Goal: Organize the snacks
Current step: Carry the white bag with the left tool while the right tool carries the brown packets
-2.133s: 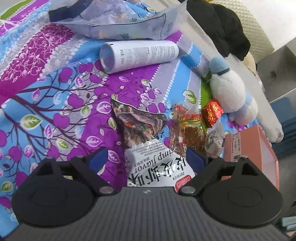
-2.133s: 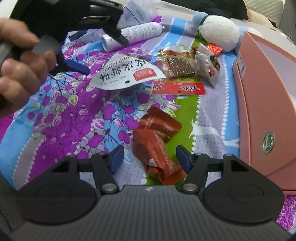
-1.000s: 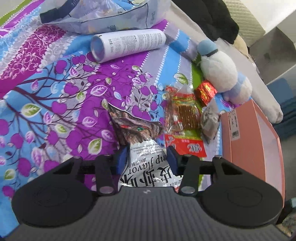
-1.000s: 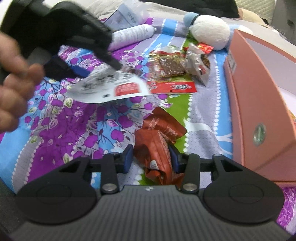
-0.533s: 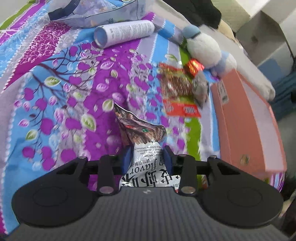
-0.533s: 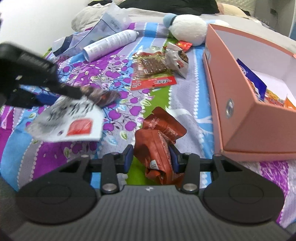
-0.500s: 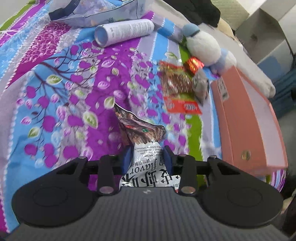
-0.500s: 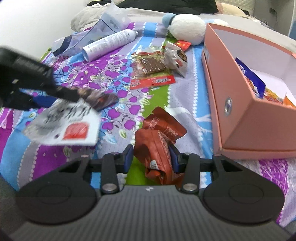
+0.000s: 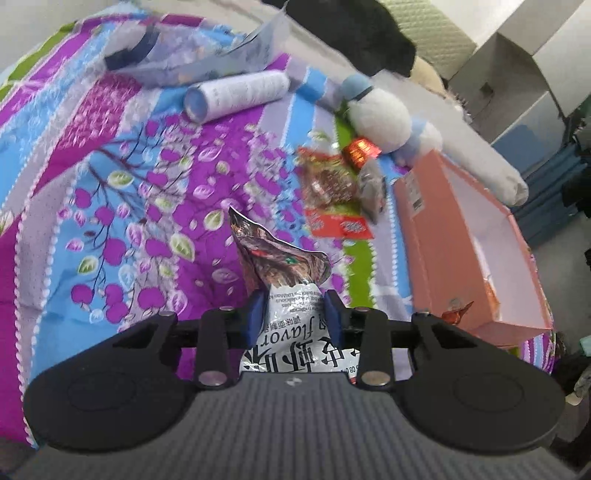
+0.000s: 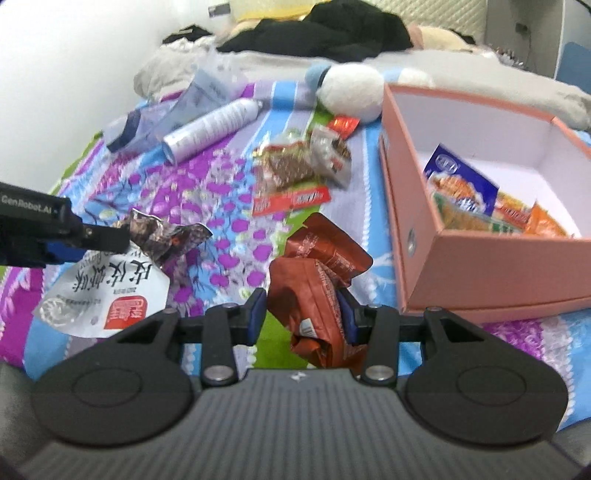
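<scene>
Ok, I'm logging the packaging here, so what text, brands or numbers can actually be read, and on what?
"flavor": on the white snack bag held in the left gripper, with large Chinese characters I cannot make out.
"GenRobot.AI": on the left gripper's body, seen from the right wrist view.
Too small or blurred to read: the brown packet in the right gripper, white spray can, red-labelled packet, pink box sticker.

Setting: a bedroom at home — floral bedsheet [image 9: 110, 192] over a bed, soft toy [image 10: 351, 88], heaped dark clothes [image 10: 325, 37], padded headboard [image 10: 443, 14] — snack packets strewn about.
</scene>
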Demonstrator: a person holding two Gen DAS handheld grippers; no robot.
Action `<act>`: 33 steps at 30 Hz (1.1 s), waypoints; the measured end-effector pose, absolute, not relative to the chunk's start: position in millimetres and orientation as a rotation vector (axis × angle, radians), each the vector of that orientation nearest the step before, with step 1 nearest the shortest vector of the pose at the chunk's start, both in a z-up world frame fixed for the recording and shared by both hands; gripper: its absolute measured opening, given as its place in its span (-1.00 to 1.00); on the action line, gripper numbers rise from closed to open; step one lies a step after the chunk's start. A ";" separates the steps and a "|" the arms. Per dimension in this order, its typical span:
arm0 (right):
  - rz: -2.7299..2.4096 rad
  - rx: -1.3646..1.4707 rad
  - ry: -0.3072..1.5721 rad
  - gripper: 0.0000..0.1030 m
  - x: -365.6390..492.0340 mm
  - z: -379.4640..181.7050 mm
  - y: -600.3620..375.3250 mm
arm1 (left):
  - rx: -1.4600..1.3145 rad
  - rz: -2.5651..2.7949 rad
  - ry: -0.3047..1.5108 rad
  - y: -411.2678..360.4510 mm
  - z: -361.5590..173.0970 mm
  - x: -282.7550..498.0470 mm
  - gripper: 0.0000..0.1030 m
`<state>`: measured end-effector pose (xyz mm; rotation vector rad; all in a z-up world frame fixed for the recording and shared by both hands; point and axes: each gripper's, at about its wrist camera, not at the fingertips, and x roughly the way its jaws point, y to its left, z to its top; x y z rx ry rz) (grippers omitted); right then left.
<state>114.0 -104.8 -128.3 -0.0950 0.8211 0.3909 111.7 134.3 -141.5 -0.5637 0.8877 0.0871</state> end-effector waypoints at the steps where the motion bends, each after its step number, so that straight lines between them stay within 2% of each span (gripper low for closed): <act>1: 0.387 -0.091 0.810 -0.14 113.2 -123.1 -106.6 | -0.559 0.079 0.880 132.5 -137.1 111.2 -0.22; 19: 0.316 -0.013 0.616 -0.14 76.4 -32.1 -143.1 | -0.466 -0.141 0.717 73.9 -46.0 100.5 -0.23; 33: 0.188 0.046 0.605 -0.14 87.9 -24.3 -200.8 | -0.415 -0.289 0.730 4.2 -31.2 161.4 -0.26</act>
